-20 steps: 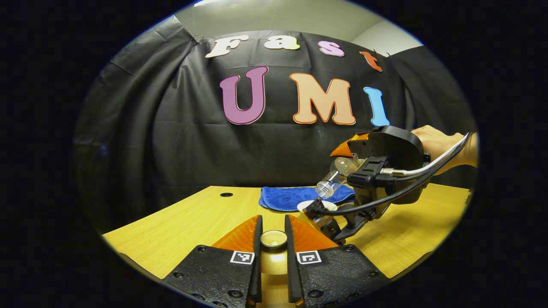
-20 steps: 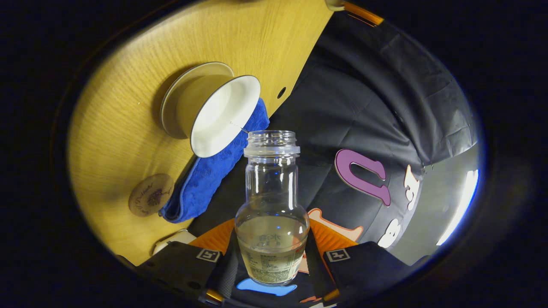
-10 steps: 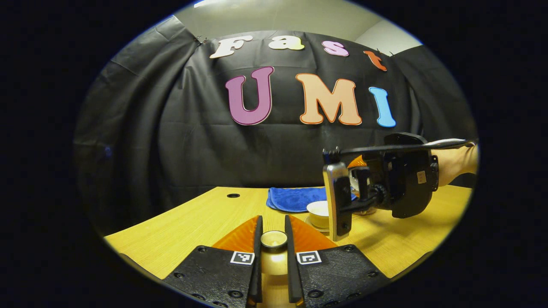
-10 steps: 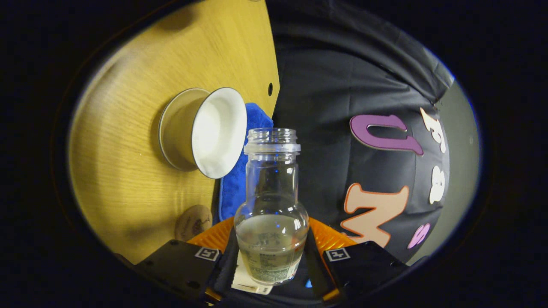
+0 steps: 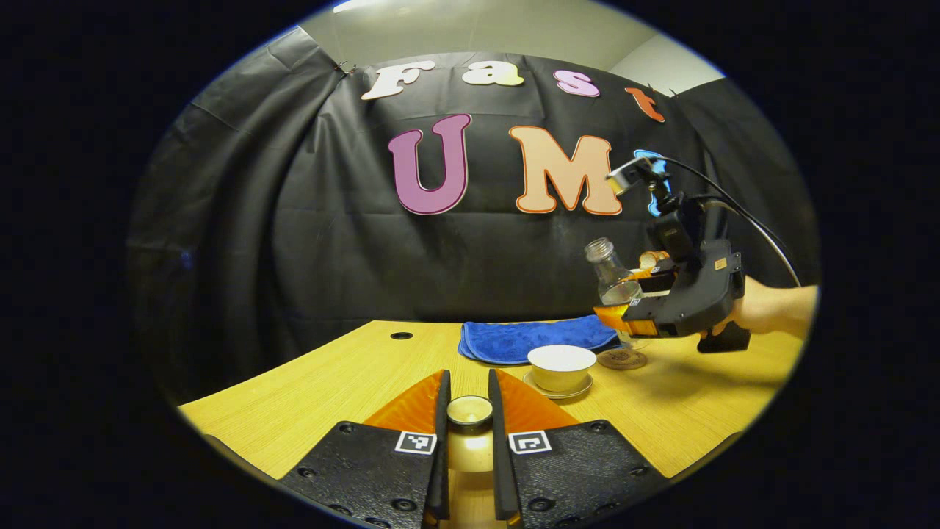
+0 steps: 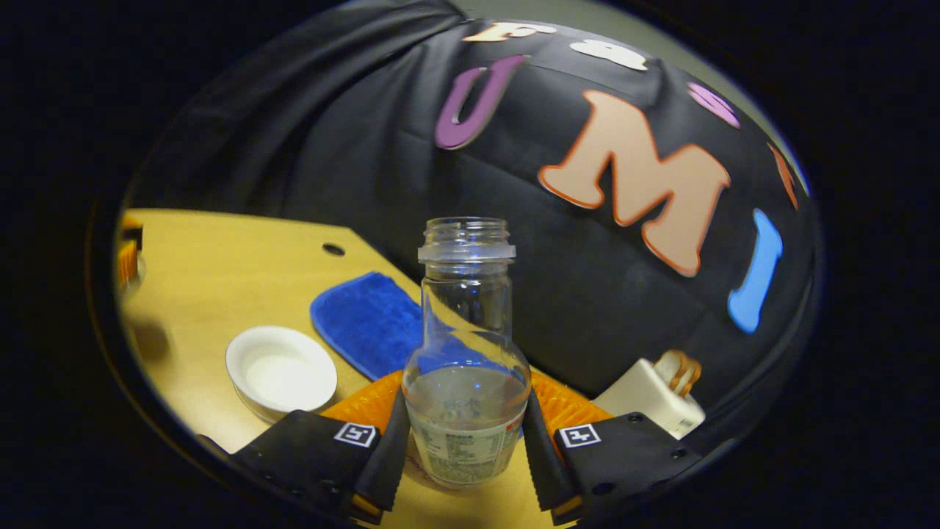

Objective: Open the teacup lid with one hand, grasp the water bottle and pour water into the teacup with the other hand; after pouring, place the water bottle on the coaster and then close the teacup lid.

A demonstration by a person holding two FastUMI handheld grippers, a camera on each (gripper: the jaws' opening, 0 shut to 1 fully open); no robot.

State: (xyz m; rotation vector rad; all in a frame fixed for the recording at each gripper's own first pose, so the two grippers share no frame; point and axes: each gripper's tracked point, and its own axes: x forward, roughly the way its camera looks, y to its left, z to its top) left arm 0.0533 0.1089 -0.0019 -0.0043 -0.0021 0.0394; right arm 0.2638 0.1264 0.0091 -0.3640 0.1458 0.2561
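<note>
Left gripper view first: my left gripper (image 5: 468, 411) sits clenched on the teacup lid (image 5: 470, 410), held low over the table (image 5: 330, 397), same as a second ago. What has changed is off to the right — the right gripper (image 5: 624, 312), which was tipped over the teacup (image 5: 562, 366) half a second back, has swung up and away, and the water bottle (image 5: 611, 275) in it now stands near upright above the coaster (image 5: 621, 359). I read that as the pour being finished and the set-down coming next. The teacup stands open on its saucer (image 5: 558, 389), in front of the blue cloth (image 5: 536, 338); I cannot make out water inside it. In the right gripper view my right gripper (image 6: 464, 433) grips the water bottle (image 6: 466, 367) on both sides — it is roughly a third full, uncapped — and the teacup (image 6: 280, 369) lies down to the left, its white interior showing.
</note>
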